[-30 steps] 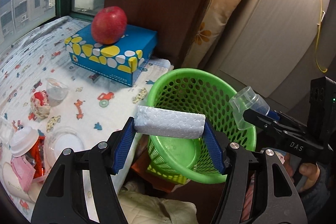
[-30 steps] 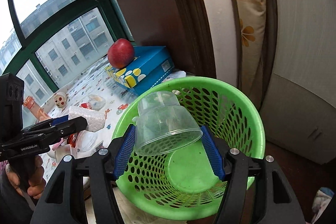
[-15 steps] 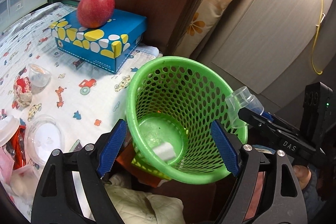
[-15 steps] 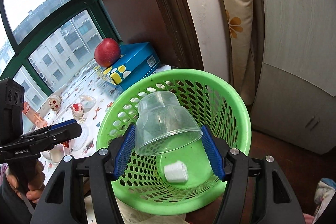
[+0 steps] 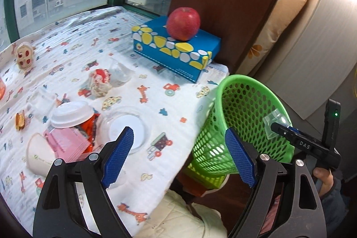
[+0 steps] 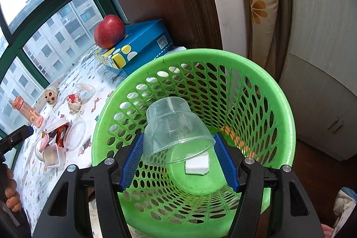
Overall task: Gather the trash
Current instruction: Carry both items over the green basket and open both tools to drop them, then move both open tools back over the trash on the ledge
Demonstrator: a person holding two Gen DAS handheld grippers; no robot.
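Plastic cup [image 6: 176, 131], upside down, sits clamped between the right gripper [image 6: 178, 160] pads directly above the green basket [image 6: 279, 104] mouth, over the foam piece [image 6: 197, 165] inside. Left gripper [image 5: 178, 155] gapes empty, beside the basket, facing table litter.

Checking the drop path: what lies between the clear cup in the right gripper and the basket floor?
Only the white foam block, on the green basket's floor under the clear plastic cup, seen in the right wrist view.
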